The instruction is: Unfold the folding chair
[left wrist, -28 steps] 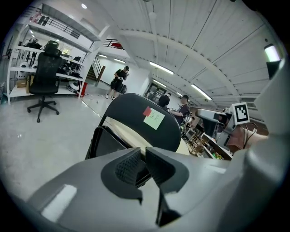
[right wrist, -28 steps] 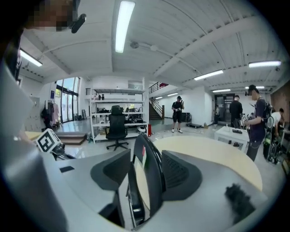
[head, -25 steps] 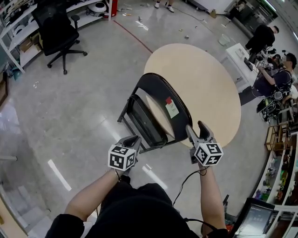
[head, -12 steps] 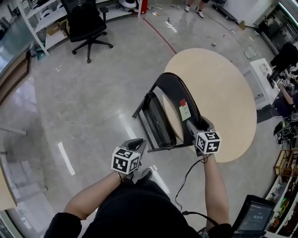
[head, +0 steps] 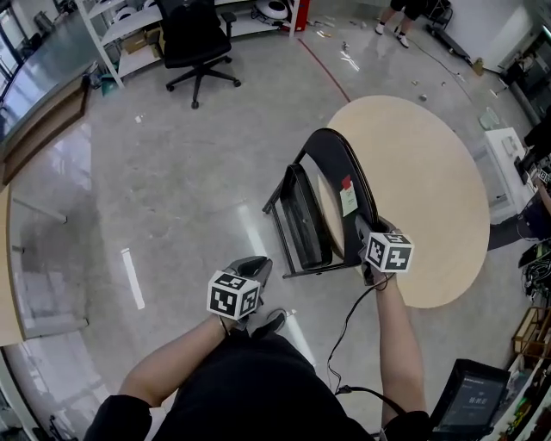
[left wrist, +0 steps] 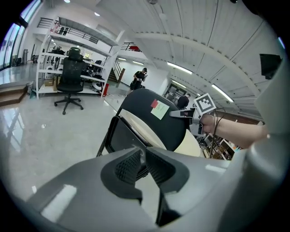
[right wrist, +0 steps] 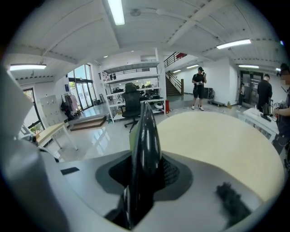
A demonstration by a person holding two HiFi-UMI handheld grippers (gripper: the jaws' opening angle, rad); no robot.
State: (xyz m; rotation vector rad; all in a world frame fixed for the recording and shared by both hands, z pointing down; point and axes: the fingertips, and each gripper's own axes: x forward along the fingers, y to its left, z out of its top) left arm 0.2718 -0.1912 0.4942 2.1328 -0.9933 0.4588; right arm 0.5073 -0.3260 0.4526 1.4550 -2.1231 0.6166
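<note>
The folding chair (head: 303, 226) stands folded on the polished grey floor (head: 172, 198), with the seat flat against the frame. Its curved black backrest (head: 343, 164) overlaps the near rim of the round pale table (head: 430, 172), so that side is closed in; whether chair and table touch cannot be told. The right gripper (head: 368, 231) sits on the backrest's upper right edge: its jaws have just been closing, and the right gripper view shows the thin black rim between the pads, which press on it from both sides. The left gripper (head: 252, 265) hangs low near the chair's front leg, apart from it, with its jaws drawn almost together, only a slit between them and nothing in it. On the chair's seat side the floor lies bare and wide as far as a black office chair (head: 196, 39) and white shelving (head: 129, 17) by the far wall. A red and pale label (head: 347, 196) is stuck on the backrest. The floor is glossy with streaks of light, and people (right wrist: 198, 88) stand well off across the room
</note>
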